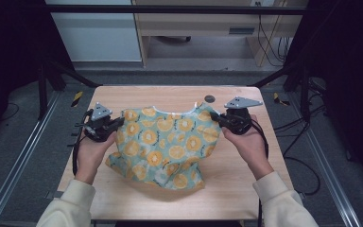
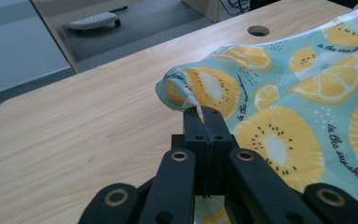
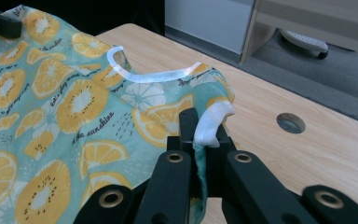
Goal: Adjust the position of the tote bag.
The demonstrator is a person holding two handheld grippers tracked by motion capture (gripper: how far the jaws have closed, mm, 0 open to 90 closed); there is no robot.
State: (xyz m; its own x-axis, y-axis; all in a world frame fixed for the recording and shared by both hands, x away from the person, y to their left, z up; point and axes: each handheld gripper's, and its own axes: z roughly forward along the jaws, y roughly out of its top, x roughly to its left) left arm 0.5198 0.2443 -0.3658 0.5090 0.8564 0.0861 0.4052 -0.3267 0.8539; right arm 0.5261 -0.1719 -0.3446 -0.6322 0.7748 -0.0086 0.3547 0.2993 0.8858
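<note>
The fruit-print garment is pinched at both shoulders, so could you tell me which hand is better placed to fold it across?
Neither clearly: the left gripper and right gripper both clamp the garment symmetrically.

Garment: teal fabric top w/ orange-slice print [image 2: 307, 93], printed w/ small black script.
Script, left gripper view: "in the sunshine" [image 2: 349, 158] reads along lower right of fabric; a second "in the sun…" [image 2: 338, 48] at top right, cut off at edge.
Script, right gripper view: "be sunshine" [image 3: 93, 126] legible beside a slice; other copies too small or creased to read.
High view: script too small to read.
</note>
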